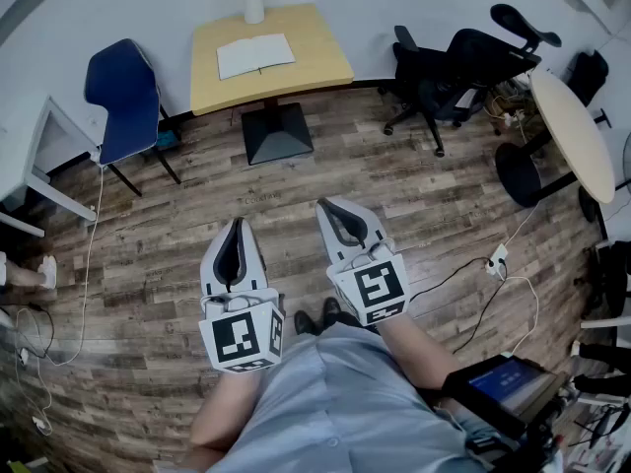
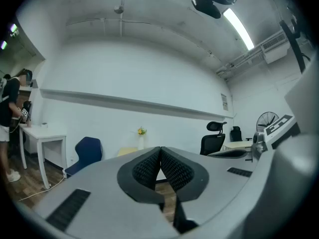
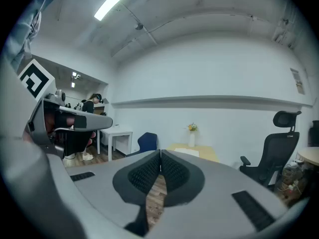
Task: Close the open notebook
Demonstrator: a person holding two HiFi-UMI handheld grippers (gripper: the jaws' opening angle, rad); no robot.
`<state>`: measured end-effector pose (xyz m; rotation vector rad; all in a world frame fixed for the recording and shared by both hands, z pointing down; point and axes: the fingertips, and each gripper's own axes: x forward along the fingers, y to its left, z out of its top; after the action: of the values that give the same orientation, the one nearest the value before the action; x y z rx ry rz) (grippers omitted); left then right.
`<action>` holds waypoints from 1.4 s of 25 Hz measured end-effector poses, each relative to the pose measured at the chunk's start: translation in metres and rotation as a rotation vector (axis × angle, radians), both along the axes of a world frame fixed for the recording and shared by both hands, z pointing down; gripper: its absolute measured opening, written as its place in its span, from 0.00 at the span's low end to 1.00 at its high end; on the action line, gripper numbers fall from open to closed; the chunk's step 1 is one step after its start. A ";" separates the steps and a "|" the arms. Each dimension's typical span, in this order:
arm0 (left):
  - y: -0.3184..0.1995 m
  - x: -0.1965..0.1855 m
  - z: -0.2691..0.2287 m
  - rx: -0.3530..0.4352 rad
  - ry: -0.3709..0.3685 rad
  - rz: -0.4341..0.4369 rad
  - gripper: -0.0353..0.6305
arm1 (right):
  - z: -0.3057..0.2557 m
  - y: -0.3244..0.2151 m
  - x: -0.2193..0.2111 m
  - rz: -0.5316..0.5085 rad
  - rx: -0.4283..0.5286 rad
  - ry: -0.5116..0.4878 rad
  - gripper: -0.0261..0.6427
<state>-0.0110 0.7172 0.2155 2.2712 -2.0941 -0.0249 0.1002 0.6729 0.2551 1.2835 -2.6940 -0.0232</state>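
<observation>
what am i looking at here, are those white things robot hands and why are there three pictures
No robot here: a person holds a two-jaw hand tool, called a gripper, in each hand. The head view is from a camera on the person's head, looking down: the left gripper and right gripper point forward over the floor. The other two pictures come from cameras riding on each gripper, looking along its jaws. In both, the jaws are shut together with nothing between them. Across the room a small wooden table carries the open notebook and a white vase. A blue chair stands at its left in the head view, a black office chair at its right. Nothing is held, and the notebook is not yet reached.
</observation>
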 end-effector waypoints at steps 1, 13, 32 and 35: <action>0.000 0.001 0.000 0.000 0.001 0.000 0.08 | 0.002 0.000 0.001 -0.001 0.000 0.001 0.11; 0.002 -0.014 0.005 -0.016 0.027 -0.013 0.08 | -0.002 0.000 -0.014 -0.021 0.009 -0.046 0.11; -0.156 -0.029 0.044 -0.127 0.004 -0.035 0.08 | 0.026 -0.168 -0.019 -0.004 -0.064 -0.056 0.11; -0.196 -0.030 0.053 -0.159 -0.008 -0.037 0.08 | 0.039 -0.209 -0.024 -0.015 -0.090 -0.063 0.11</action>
<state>-0.0412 0.5216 0.2682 2.1454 -2.0611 0.1441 0.0766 0.4642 0.2942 1.2580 -2.7233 0.1383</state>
